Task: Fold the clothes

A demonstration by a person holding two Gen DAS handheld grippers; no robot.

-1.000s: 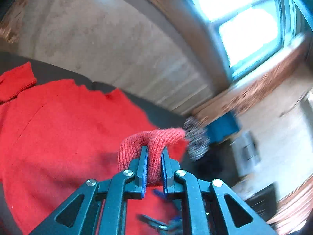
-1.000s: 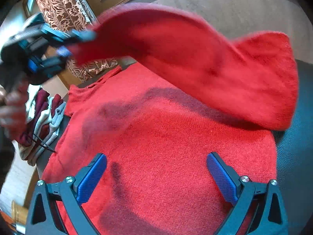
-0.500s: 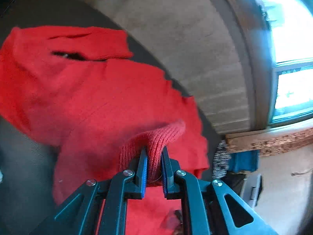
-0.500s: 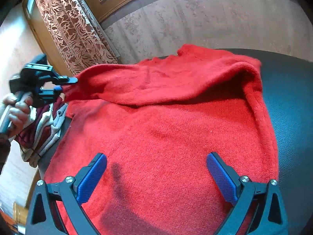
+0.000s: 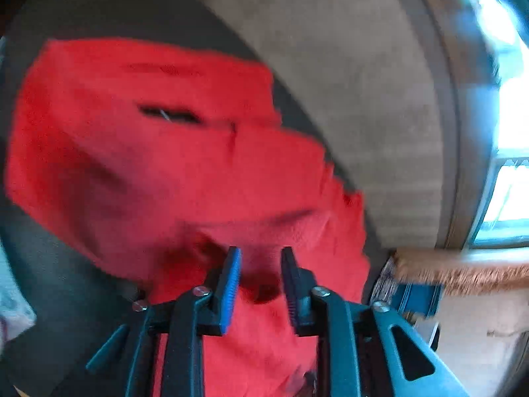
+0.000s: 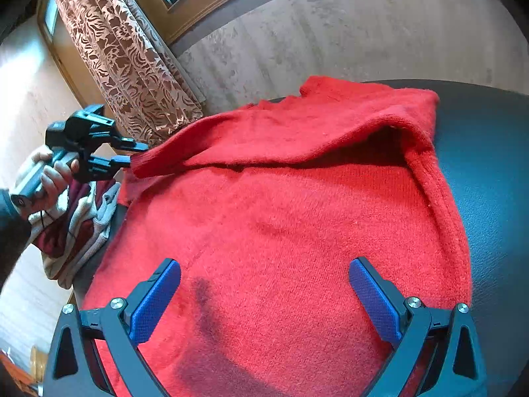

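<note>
Lying spread over a dark padded surface, the red sweater fills most of the right wrist view, its body flat and one sleeve folded across the upper part, running from the right edge of the garment toward the left of the frame. At the left middle of that view the left gripper sits at the sleeve's ribbed cuff, held by a person's hand; its jaws have just been opening, and in the left wrist view (blurred by motion) the left gripper shows its blue pads standing apart, with red knit behind and below the gap and nothing pinched between them. The right gripper hangs above the lower part of the sweater with its jaws spread wide, holding nothing, its shadow falling on the knit beneath. A heap of other clothes, maroon and pale, lies at the left edge of the surface, below the hand. Behind, in the upper left of the right wrist view, a brown patterned curtain hangs beside a grey wall.
</note>
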